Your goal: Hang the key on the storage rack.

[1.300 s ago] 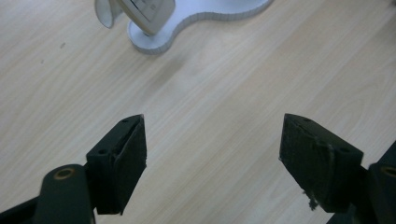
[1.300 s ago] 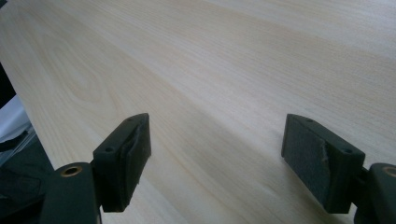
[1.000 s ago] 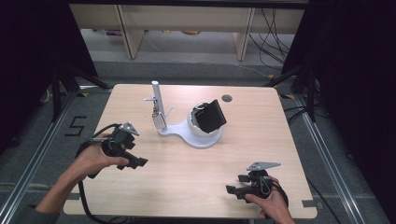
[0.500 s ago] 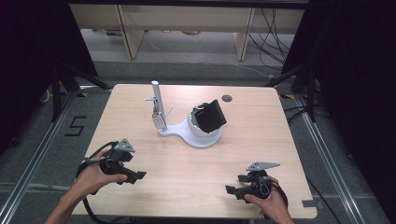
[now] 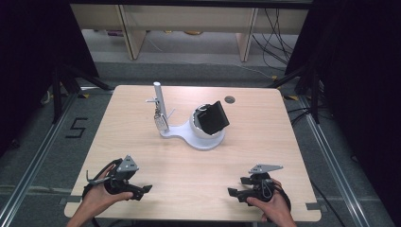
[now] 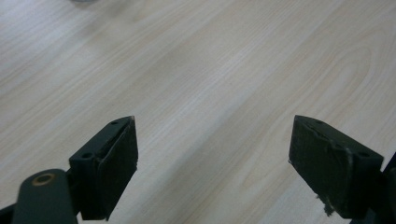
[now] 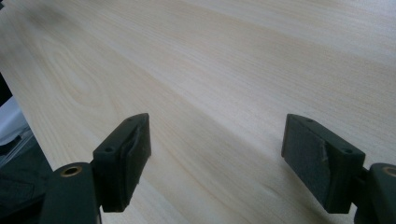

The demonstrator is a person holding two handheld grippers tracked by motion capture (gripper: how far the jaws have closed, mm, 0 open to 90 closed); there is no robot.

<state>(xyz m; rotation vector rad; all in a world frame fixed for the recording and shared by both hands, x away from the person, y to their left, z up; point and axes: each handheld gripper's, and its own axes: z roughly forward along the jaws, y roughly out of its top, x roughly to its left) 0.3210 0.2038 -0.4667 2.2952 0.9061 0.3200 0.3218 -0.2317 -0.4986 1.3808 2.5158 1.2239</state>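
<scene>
Both hand-held grippers rest near the desk's (image 5: 283,118) front edge, left (image 5: 142,191) and right (image 5: 235,194), jaws wide, empty. White stand (image 5: 187,135) sits mid-desk, well apart. Risk: a hasty reach topples its upright post (image 5: 158,101)

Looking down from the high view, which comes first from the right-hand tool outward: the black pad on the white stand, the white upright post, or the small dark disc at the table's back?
From the right tool:
1. Black pad, on the white stand at mid-table.
2. Small dark disc, near the back edge.
3. White upright post, farther left.
</scene>
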